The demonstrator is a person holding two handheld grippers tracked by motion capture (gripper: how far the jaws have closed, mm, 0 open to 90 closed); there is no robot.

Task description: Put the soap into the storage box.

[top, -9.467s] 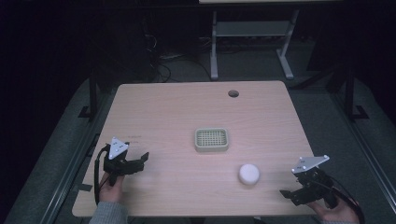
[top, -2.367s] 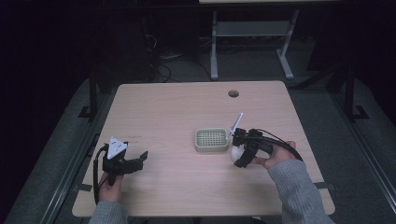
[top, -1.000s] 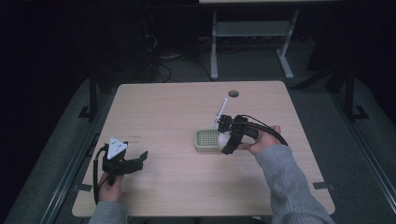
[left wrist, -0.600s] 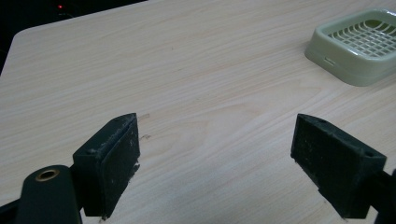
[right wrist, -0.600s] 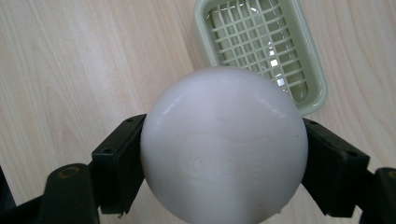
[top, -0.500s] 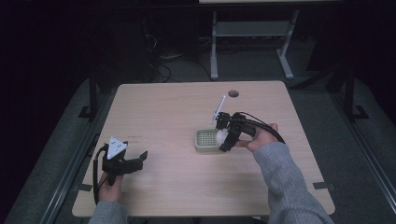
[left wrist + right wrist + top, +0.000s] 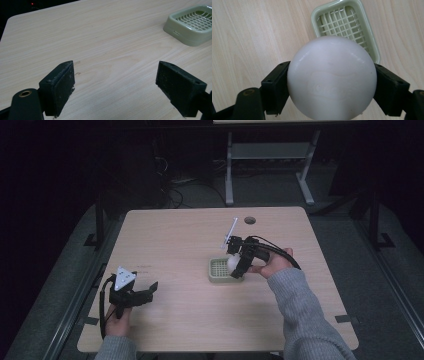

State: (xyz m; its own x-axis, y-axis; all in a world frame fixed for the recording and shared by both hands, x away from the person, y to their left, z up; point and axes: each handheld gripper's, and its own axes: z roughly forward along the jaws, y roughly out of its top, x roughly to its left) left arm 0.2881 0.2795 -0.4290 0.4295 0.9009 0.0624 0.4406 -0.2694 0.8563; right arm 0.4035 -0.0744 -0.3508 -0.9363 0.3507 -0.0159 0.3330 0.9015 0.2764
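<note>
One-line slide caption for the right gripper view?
Right gripper clamps a white ball above a green tray.

Light wooden table (image 7: 175,240), round hole (image 7: 249,220), metal frame (image 7: 270,157) behind

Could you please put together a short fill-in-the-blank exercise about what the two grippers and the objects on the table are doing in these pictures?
1. The right gripper is shut on a white ____.
2. The pale green tray has a ____-patterned bottom.
3. The left gripper has its jaws ____, with nothing between them.
4. The tabletop is made of light ____.

Missing words: ball; grid; open; wood
</note>
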